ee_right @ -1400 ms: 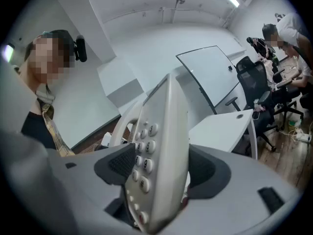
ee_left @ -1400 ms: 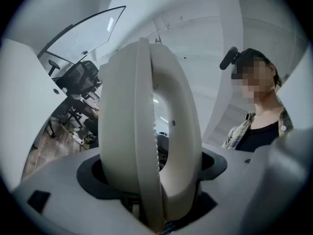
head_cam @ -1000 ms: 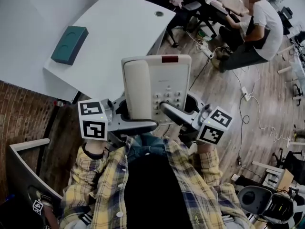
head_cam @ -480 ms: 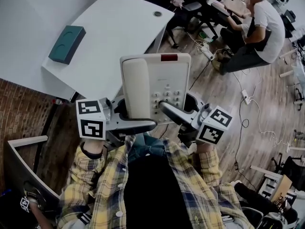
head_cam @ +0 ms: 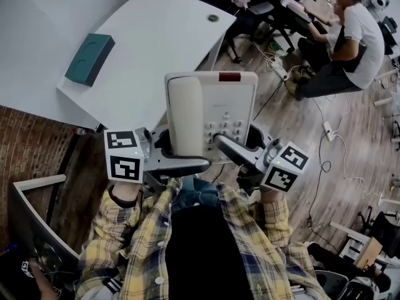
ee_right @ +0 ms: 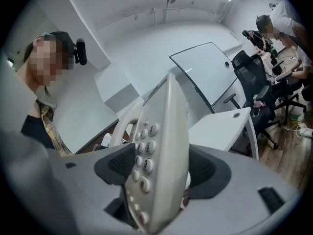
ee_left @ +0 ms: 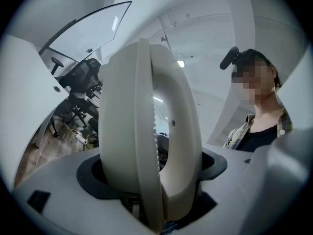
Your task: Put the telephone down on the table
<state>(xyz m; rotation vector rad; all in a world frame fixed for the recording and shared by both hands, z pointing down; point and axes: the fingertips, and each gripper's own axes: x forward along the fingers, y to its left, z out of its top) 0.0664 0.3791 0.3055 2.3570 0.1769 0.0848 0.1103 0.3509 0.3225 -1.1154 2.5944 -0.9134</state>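
A white desk telephone (head_cam: 209, 114) with its handset on the cradle hangs in the air in front of my chest, held from both sides. My left gripper (head_cam: 181, 158) is shut on the handset side; the handset (ee_left: 146, 146) fills the left gripper view between the jaws. My right gripper (head_cam: 232, 152) is shut on the keypad side, and the keypad (ee_right: 144, 168) stands edge-on between its pads in the right gripper view. The white table (head_cam: 150, 49) lies ahead and to the left, below the telephone.
A teal box (head_cam: 90, 58) lies on the table's left part. A brick wall (head_cam: 37, 152) runs below the table's near edge. To the right, on the wooden floor, are cables (head_cam: 325, 136), office chairs and a seated person (head_cam: 350, 36).
The telephone and both grippers have shifted slightly right and down in the head view; the hold on it is unchanged.
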